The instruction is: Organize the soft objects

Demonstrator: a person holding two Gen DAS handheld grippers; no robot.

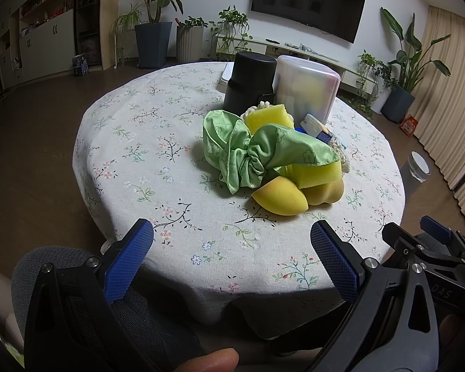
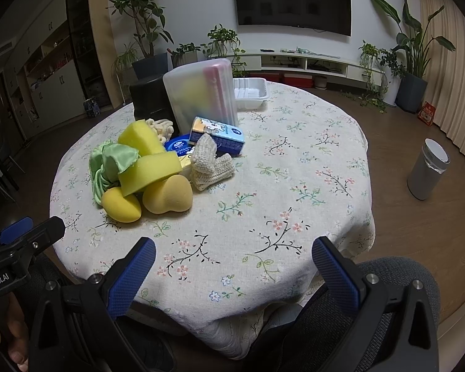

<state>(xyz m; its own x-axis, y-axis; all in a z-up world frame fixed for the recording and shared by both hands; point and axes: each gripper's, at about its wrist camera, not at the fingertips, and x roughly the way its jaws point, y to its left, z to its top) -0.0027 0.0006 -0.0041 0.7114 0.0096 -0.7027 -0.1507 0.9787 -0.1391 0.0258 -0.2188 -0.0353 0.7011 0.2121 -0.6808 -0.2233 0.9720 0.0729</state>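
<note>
A heap of soft things lies mid-table: a green scrunchie [image 1: 251,152] [image 2: 108,164], yellow sponges [image 1: 268,116] [image 2: 148,170], two yellow makeup sponges [image 1: 279,197] [image 2: 167,195], and cream knitted pieces [image 2: 210,164]. Behind the heap stand a frosted plastic box [image 1: 307,93] [image 2: 201,93], a black cylinder [image 1: 251,83] [image 2: 150,99] and a blue tissue pack [image 2: 220,135]. My left gripper [image 1: 232,241] is open at the near table edge, well short of the heap. My right gripper [image 2: 234,257] is open too, with nothing between its fingers.
The round table [image 2: 294,161] carries a floral cloth. A white tray [image 2: 251,93] sits at its far side. A grey bin [image 2: 427,170] stands on the floor to the right. Potted plants and a TV line the far wall. Grey chair arms lie below the grippers.
</note>
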